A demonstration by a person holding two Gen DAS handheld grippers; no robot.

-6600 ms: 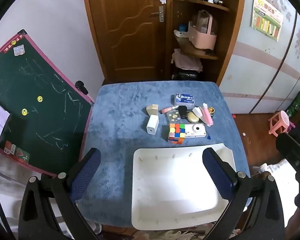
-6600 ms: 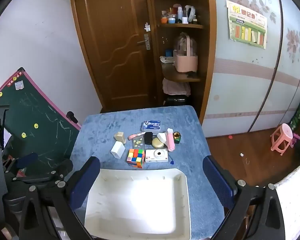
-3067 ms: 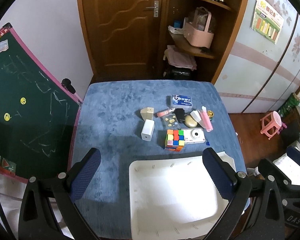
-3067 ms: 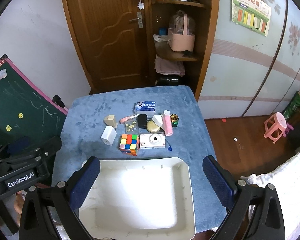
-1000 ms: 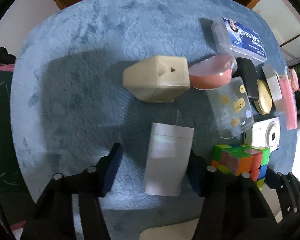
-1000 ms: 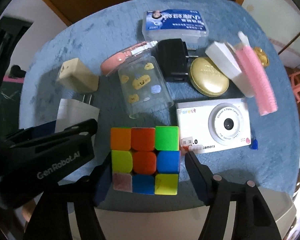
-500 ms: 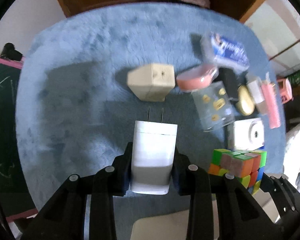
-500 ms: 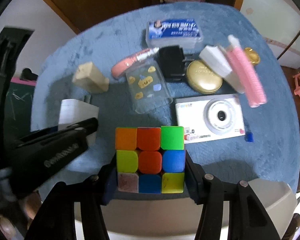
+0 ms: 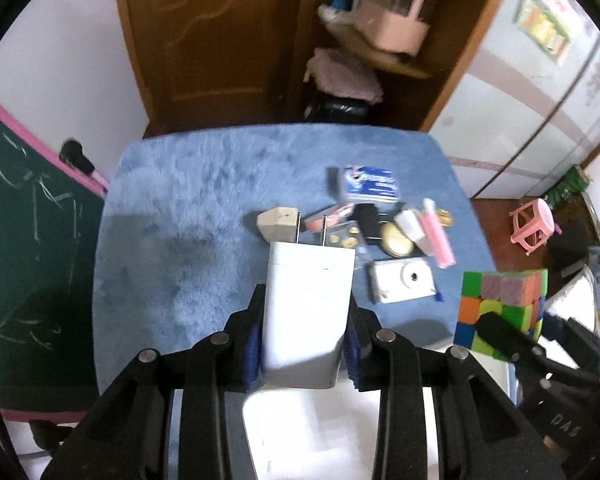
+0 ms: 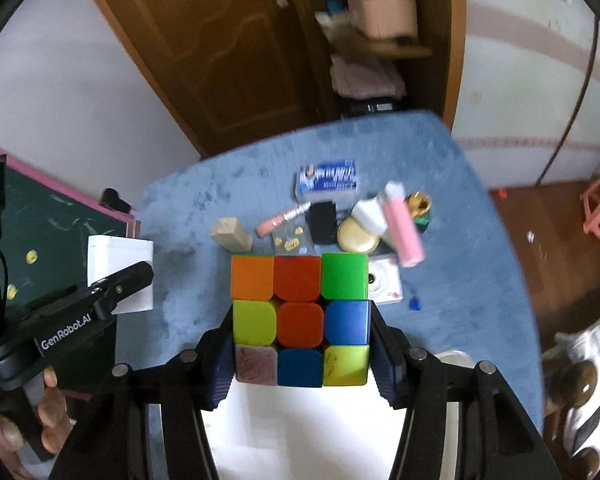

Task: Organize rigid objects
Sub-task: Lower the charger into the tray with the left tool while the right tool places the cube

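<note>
A white wall charger point(image 9: 306, 304), prongs pointing away, hangs in the air with my left gripper point(image 9: 304, 346) shut on its sides. The right wrist view shows the same charger point(image 10: 120, 264) at the left. My right gripper point(image 10: 302, 360) is shut on a multicoloured puzzle cube point(image 10: 300, 316), also lifted; the left wrist view has the cube point(image 9: 504, 300) at the right. Both held objects hover over the far edge of the white tray point(image 9: 300, 432), whose floor point(image 10: 300, 432) lies below the cube. The blue table point(image 9: 188, 208) spreads beyond.
On the table lie a beige block point(image 9: 278, 222), a blue box point(image 9: 370, 184), a white camera point(image 9: 402, 280), a gold compact point(image 9: 396, 240), a pink tube point(image 9: 436, 236) and a black adapter point(image 9: 366, 220). A chalkboard point(image 9: 20, 240) leans at the left. A hand point(image 10: 48, 412) holds the left gripper.
Both grippers closed, the left on the charger and the right on the cube. They lifted them off the table and drew back, so the room and the tray came into view.
</note>
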